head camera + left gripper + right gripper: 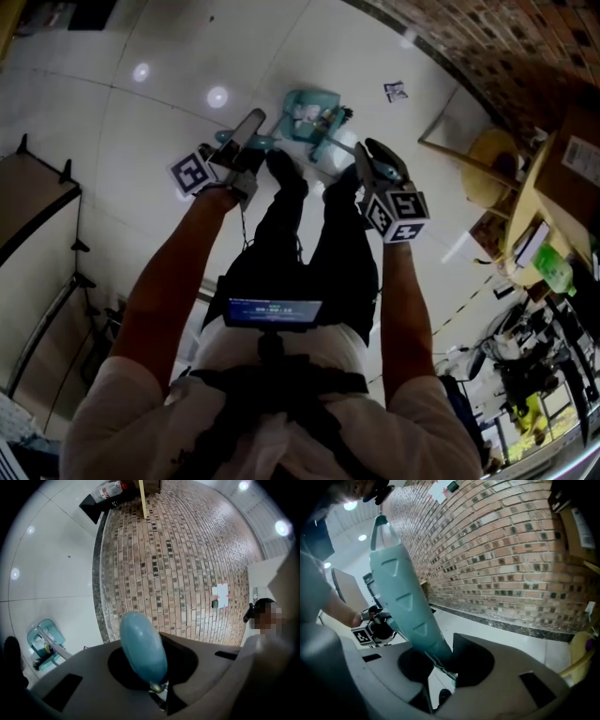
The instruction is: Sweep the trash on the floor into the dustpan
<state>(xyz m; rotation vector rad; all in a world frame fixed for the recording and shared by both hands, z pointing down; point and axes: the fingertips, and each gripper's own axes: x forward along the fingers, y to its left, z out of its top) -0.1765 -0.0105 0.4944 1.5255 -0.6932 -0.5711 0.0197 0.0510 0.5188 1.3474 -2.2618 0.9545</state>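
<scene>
While left tongs (160, 686) clamp a rounded handle (143, 644) and right tongs (451, 667) grip a flat handle (401, 602), dustpan (323, 97) sits on floor (141, 141) by the shoes (286, 173); a slipping handle could spill its trash (305, 112).

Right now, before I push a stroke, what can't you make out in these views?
- Head view: the bits in the dustpan are too small and dim to name.
- Left gripper view: the shaft of the rounded handle is hidden behind the left gripper.
- Right gripper view: the lower end of the triangle-marked handle is hidden behind the right gripper.
</scene>
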